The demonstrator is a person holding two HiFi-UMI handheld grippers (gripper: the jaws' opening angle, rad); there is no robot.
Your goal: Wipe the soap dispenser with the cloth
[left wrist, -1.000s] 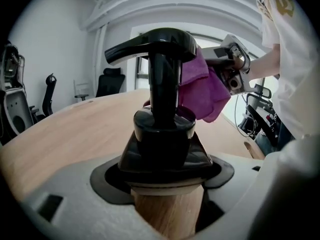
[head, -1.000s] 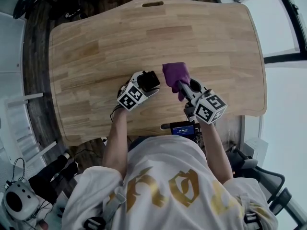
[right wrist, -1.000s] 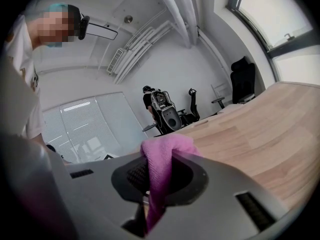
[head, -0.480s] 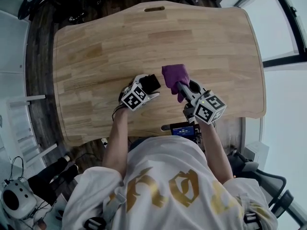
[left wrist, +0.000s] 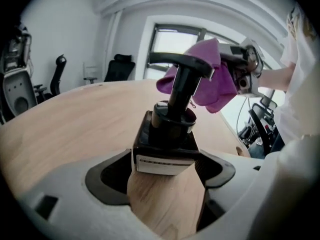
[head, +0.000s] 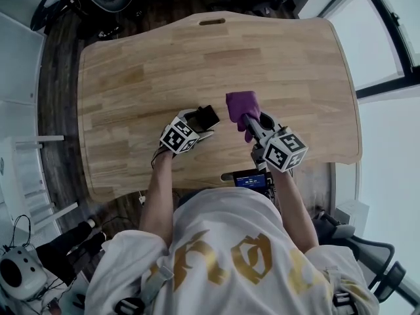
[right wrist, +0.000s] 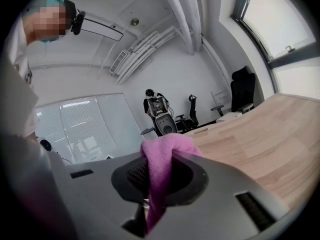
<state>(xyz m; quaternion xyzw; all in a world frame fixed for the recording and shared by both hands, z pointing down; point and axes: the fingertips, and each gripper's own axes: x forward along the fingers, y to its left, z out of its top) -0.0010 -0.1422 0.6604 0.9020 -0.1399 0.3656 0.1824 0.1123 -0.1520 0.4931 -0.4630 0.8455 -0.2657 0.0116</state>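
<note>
**Soap dispenser held on the near half of the table, cloth beside its pump**

The black, square-based plastic soap dispenser (head: 207, 117) is in the left gripper (head: 201, 121). In the left gripper view, the two jaws of this gripper (left wrist: 165, 166) are closed against the two sides of the base of the soap dispenser (left wrist: 167, 136), with the pump head pointing away from the camera.

Just to the right of the soap dispenser is the purple fabric cloth (head: 241, 104). The right gripper (head: 249, 120) has its jaws closed on it, and in the right gripper view the cloth (right wrist: 159, 159) is pinched tightly between them (right wrist: 157, 179). Seen from the left gripper, the cloth (left wrist: 220, 84) hangs directly behind the pump head; I cannot tell if they touch.

The soap dispenser is over the near half of the light wooden table (head: 262, 51), which has rounded corners. Beyond the soap dispenser, and to both sides of it, bare wood reaches to the edges. A narrow slot (head: 211, 22) is cut near the far edge. A small device with a blue screen (head: 251, 178) sits at the near edge, right of the soap dispenser.

Around the table is dark wood floor (head: 56, 77). Large windows (head: 387, 38) are to the right of the soap dispenser, and black office chairs (right wrist: 242, 96) stand beyond the table.
</note>
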